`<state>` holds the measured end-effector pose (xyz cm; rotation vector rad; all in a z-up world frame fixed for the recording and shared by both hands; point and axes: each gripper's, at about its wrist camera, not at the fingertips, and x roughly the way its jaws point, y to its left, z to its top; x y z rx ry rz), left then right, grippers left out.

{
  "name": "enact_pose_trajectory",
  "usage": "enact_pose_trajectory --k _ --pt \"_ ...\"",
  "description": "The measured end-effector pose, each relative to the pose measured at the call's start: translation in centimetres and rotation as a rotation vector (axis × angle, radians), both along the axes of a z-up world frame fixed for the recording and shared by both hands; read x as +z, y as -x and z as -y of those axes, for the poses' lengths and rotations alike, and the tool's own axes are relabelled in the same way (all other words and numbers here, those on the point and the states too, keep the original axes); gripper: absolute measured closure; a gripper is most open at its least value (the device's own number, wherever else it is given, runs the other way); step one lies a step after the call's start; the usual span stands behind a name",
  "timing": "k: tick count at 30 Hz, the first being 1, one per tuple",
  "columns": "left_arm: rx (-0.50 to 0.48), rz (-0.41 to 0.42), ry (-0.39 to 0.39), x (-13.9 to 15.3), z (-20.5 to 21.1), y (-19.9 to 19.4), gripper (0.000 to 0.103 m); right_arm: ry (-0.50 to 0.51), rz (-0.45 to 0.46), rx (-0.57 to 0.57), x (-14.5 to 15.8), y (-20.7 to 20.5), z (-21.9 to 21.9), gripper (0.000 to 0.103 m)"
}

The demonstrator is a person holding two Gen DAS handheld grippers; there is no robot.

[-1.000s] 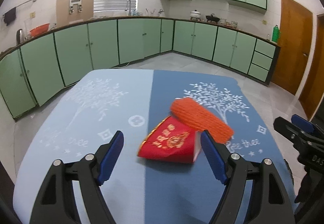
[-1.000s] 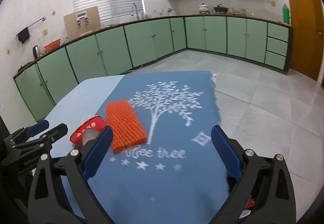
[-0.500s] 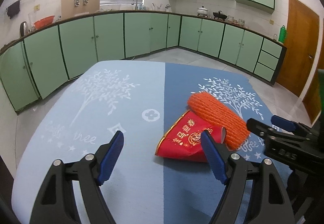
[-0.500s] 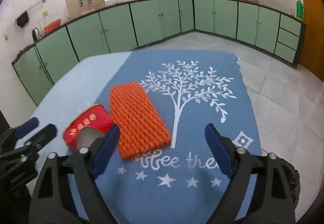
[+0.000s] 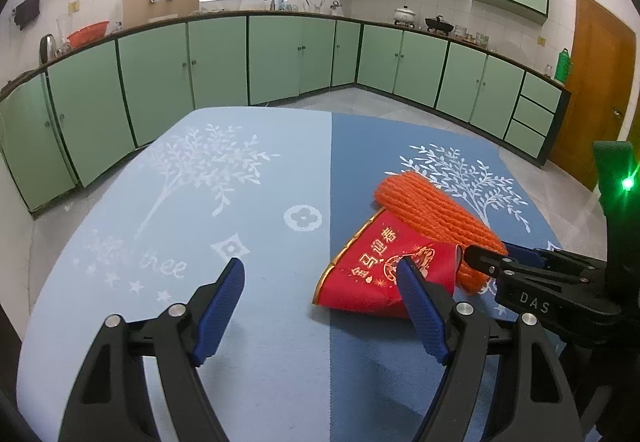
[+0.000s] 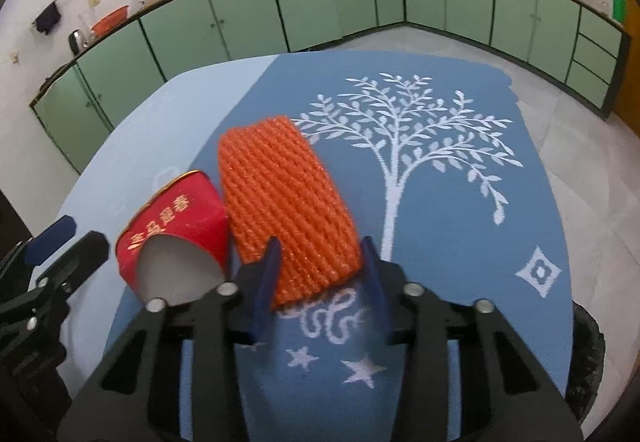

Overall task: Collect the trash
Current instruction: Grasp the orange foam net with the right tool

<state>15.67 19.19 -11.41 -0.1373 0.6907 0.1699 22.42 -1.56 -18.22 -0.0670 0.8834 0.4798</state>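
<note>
An orange foam net sleeve (image 6: 282,198) lies on the blue tablecloth (image 6: 460,210), and it also shows in the left wrist view (image 5: 436,214). A flattened red paper cup with gold lettering (image 6: 176,234) lies touching its left side, seen too in the left wrist view (image 5: 384,270). My right gripper (image 6: 320,262) has its jaws closed in around the near end of the sleeve, touching both sides. My left gripper (image 5: 320,290) is open, with the red cup just behind its right finger (image 5: 420,310).
The table is covered by a two-tone blue cloth (image 5: 200,202) with white tree prints. Green kitchen cabinets (image 5: 280,58) run along the far walls. A dark round bin rim (image 6: 588,354) shows at the table's right edge. A wooden door (image 5: 596,82) stands at the right.
My right gripper has moved forward and closed from wide open onto the near end of the orange sleeve. My left gripper has shifted left, still open.
</note>
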Motion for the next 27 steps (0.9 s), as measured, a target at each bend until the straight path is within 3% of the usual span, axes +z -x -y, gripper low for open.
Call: enact_pose_trajectory --k 3,4,17,27 --pt "-0.003 -0.001 0.007 0.0 0.1 -0.1 0.026 -0.019 0.005 0.012 0.2 0.1 0.1 0.091" --pt "-0.006 0.000 0.009 0.0 0.2 0.0 0.026 -0.025 0.011 0.011 0.3 0.2 0.2 0.093" --pt "-0.089 -0.001 -0.001 0.1 4.5 -1.1 0.027 -0.065 0.047 -0.079 2.3 0.4 4.3 0.094" --pt "-0.036 -0.068 -0.020 -1.2 4.1 -1.9 0.026 -0.067 0.044 -0.076 1.8 1.3 4.7 0.094"
